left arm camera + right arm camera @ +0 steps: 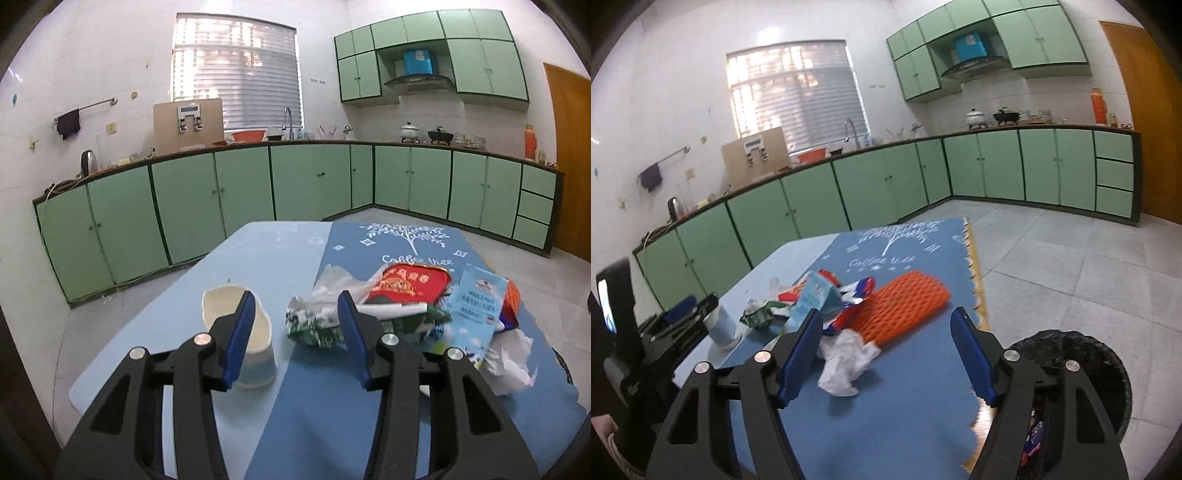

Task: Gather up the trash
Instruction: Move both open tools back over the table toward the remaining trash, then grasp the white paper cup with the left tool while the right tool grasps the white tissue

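Observation:
A heap of trash lies on the blue mat (314,406): a green-white wrapper (314,326), a red packet (406,284), a light-blue carton (476,306), an orange foam net (905,310) and crumpled white tissue (846,365). A paper cup (243,332) stands at the left. My left gripper (295,321) is open, its left finger at the cup's rim, its right finger by the wrapper. My right gripper (886,336) is open and empty above the tissue and net. The left gripper and cup (722,325) show in the right wrist view.
A black-lined trash bin (1104,365) stands on the floor right of the table, partly behind my right gripper. The table's right edge (979,295) has a scalloped mat border. Green kitchen cabinets (314,181) line the far walls.

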`<action>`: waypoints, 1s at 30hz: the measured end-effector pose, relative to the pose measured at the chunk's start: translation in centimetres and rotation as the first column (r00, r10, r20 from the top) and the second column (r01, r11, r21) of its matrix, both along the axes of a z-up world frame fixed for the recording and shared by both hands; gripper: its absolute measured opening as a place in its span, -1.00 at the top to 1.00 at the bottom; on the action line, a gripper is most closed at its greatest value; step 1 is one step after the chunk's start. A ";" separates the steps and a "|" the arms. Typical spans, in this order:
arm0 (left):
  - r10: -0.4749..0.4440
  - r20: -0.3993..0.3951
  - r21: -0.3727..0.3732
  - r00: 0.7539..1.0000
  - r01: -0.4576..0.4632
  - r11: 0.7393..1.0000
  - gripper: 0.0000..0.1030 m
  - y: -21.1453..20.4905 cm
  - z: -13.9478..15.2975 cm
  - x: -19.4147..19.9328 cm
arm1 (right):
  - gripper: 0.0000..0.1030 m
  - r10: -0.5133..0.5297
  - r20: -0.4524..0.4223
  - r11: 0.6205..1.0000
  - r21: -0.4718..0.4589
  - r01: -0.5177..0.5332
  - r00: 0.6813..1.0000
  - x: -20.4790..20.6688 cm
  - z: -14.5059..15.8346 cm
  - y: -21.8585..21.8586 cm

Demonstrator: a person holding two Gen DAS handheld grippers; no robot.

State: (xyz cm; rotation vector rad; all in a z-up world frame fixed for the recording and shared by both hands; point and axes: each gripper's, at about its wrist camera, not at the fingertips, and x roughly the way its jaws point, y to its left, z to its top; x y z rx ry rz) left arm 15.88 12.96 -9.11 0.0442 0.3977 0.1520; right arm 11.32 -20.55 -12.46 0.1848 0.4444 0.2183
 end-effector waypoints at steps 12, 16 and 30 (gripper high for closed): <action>0.018 -0.032 -0.039 0.999 -0.020 0.999 0.12 0.8 -1.0 2.3 | -0.37 0.012 -0.036 1.000 -0.020 -0.013 0.999 1.3 -0.8 0.7; 0.016 0.005 -0.023 1.000 -0.016 1.000 0.12 0.6 -0.4 1.0 | -0.37 0.017 -0.046 1.000 -0.018 -0.018 0.999 1.4 -1.1 0.6; 0.058 -0.100 -0.018 0.993 -0.060 0.998 0.35 1.4 -2.8 3.1 | -0.37 0.035 -0.063 0.999 -0.013 -0.036 0.997 1.6 -1.7 0.7</action>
